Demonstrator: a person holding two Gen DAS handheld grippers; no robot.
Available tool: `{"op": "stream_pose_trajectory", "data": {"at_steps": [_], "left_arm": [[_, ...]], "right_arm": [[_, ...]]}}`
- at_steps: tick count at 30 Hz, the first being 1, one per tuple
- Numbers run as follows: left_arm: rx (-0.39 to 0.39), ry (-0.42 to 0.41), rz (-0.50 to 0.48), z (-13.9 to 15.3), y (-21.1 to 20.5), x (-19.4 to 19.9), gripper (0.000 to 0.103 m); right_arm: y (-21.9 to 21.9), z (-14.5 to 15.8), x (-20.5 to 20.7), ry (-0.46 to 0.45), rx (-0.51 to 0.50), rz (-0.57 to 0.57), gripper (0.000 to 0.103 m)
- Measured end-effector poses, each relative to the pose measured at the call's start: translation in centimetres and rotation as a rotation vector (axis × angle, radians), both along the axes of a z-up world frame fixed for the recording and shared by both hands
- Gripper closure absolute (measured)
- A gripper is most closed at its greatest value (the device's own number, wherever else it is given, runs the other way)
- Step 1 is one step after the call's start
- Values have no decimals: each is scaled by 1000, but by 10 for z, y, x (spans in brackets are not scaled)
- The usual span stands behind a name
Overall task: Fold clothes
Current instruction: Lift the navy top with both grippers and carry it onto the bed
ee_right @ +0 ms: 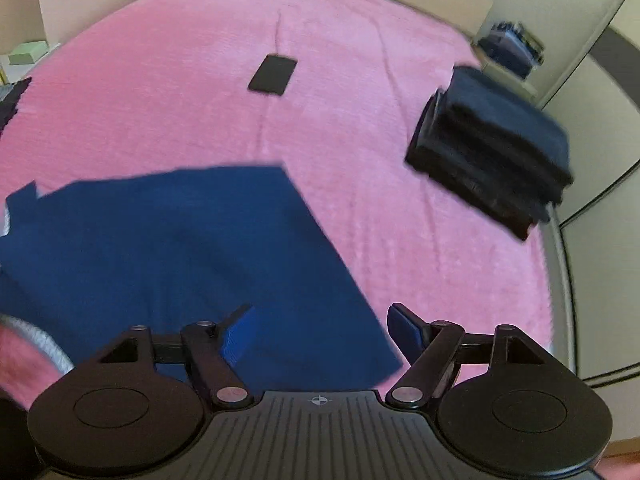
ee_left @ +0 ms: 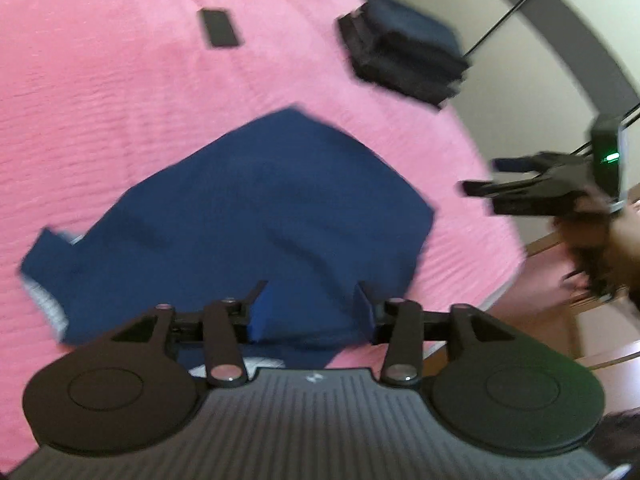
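A navy blue garment [ee_left: 248,216] lies partly folded on the pink bed cover [ee_left: 100,100], with a grey-white trim showing at its left edge. It also shows in the right wrist view [ee_right: 172,256]. My left gripper [ee_left: 310,304] is open and empty, hovering over the garment's near edge. My right gripper [ee_right: 320,328] is open and empty above the garment's right corner. The right gripper also shows in the left wrist view [ee_left: 488,184], held off the bed's right edge.
A stack of folded dark clothes [ee_right: 492,152] sits at the bed's right edge; it also shows in the left wrist view [ee_left: 404,56]. A black phone [ee_right: 273,75] lies on the pink cover [ee_right: 360,80] farther back. A wardrobe wall stands right of the bed.
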State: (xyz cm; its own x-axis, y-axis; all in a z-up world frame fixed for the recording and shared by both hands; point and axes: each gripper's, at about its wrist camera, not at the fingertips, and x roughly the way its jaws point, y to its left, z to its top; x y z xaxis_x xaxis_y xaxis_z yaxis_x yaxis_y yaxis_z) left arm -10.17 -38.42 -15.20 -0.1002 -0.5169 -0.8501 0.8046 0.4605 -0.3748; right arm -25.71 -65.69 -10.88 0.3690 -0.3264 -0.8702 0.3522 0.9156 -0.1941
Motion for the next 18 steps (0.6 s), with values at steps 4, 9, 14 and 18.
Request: {"op": "stream_pose_trajectory", "data": {"at_steps": [4, 9, 14, 18], "left_arm": [[142, -89, 76, -30, 37, 26, 44], [242, -253, -21, -68, 67, 63, 40], [218, -415, -338, -127, 70, 74, 38], [219, -462, -570, -163, 68, 75, 52]], "right_arm": [[17, -18, 1, 6, 112, 41, 28], [72, -51, 26, 31, 224, 134, 28], [136, -106, 26, 107, 257, 203, 28], [175, -131, 28, 115, 263, 192, 28]]}}
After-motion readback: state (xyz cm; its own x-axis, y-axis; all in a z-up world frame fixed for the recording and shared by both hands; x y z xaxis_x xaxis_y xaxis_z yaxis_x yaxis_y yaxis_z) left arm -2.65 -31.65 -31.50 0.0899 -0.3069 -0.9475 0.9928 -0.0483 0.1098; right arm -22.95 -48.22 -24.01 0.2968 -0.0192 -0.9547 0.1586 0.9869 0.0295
